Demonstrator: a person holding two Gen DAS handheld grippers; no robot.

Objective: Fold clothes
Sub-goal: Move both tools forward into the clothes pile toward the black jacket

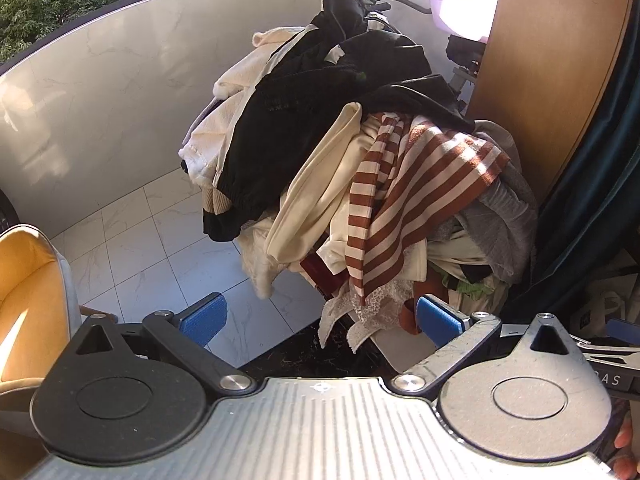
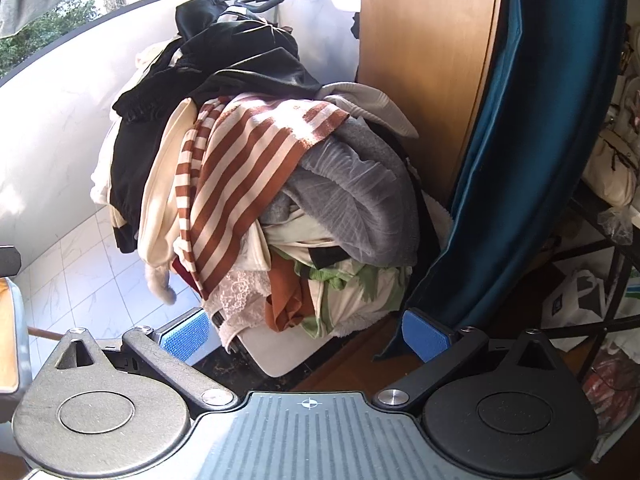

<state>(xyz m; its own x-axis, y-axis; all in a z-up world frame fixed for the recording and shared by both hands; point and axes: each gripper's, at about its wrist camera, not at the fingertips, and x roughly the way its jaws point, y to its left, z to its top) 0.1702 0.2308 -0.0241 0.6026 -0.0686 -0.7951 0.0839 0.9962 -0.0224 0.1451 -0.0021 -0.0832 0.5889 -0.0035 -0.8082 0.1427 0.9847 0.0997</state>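
left claw [image 1: 320,318]: jaws spread wide, empty.
right claw [image 2: 306,334]: jaws spread wide, empty.
clothes pile [image 1: 360,184]: heaped high dead ahead of both claws, overhanging white tile floor [image 1: 160,264].
striped top [image 1: 420,192]: drapes down pile front, long axis near-vertical, hem just above left claw's right pad. Left looks nearer.
next, likely: pinch the hem, pull 1 garment free.
risk: neighbours drag along.

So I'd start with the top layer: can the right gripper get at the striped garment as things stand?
Probably yes. The right gripper is open and empty, and the striped garment drapes down the pile's near face with nothing covering it.
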